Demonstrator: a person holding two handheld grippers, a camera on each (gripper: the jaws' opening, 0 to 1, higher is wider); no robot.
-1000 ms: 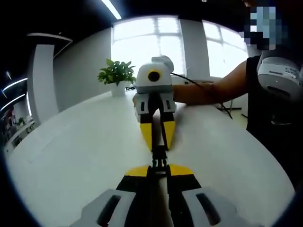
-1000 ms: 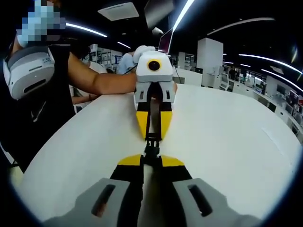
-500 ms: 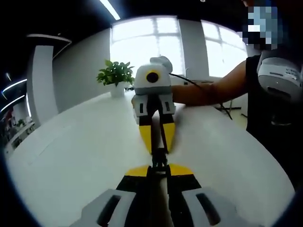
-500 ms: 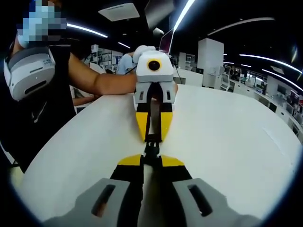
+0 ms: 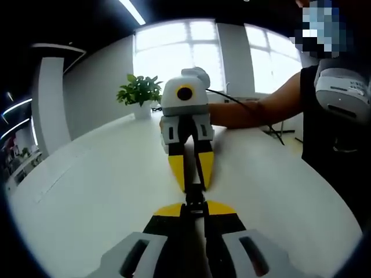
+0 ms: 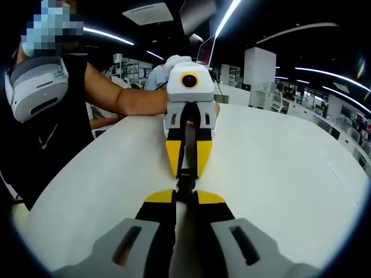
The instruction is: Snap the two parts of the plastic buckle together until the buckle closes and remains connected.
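Grippers (image 5: pixel 194 204) nose-to-nose on buckle (image 6: pixel 186 183)

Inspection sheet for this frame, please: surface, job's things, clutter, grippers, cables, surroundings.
Surface: white table, bare and glossy.
Job's things: black plastic buckle held nose to nose between the two grippers, above the table; whether it has latched cannot be told.
Clutter: nothing seen.
Grippers: left gripper shut on its end of the buckle; right gripper, facing it, shut on the other end.
Cables: a dark cable runs back from the right gripper's body.
Surroundings: potted plant at the table's far edge, bright windows, a person's arm, office desks.
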